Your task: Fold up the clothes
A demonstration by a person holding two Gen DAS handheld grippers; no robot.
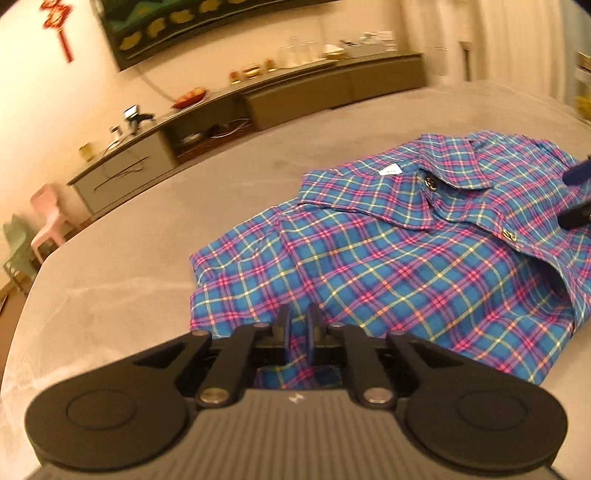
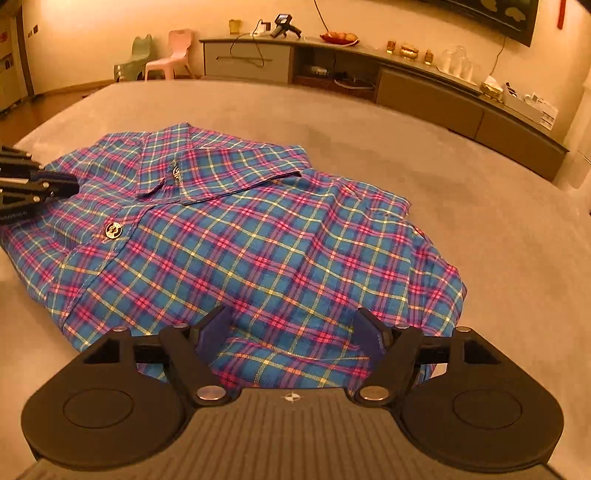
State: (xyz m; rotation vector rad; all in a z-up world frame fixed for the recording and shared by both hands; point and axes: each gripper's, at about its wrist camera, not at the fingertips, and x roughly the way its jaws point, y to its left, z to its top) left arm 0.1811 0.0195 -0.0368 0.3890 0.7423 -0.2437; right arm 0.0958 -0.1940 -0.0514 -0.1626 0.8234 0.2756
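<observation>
surface: grey bed point(image 2: 461, 192) | on it: plaid shirt point(image 2: 258, 236), partly folded, collar up

Warm yellow light fills the room. A long grey sideboard point(image 2: 406, 81) lines the cream wall point(image 2: 92, 33); two plastic chairs point(image 2: 155, 55) stand at its end.

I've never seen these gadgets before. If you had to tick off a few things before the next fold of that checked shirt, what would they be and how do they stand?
1. Left tongs gripping cloth: ok, shut on the shirt's near edge.
2. Right tongs gripping cloth: not ok, open, fabric lies between the fingers unpinched.
3. Shirt buttoned at the front: ok for the two buttons in view.
4. Collar lying flat: ok.
5. Bed surface bare beside the shirt: ok.
6. Sleeves tucked under: cannot tell, hidden.
</observation>
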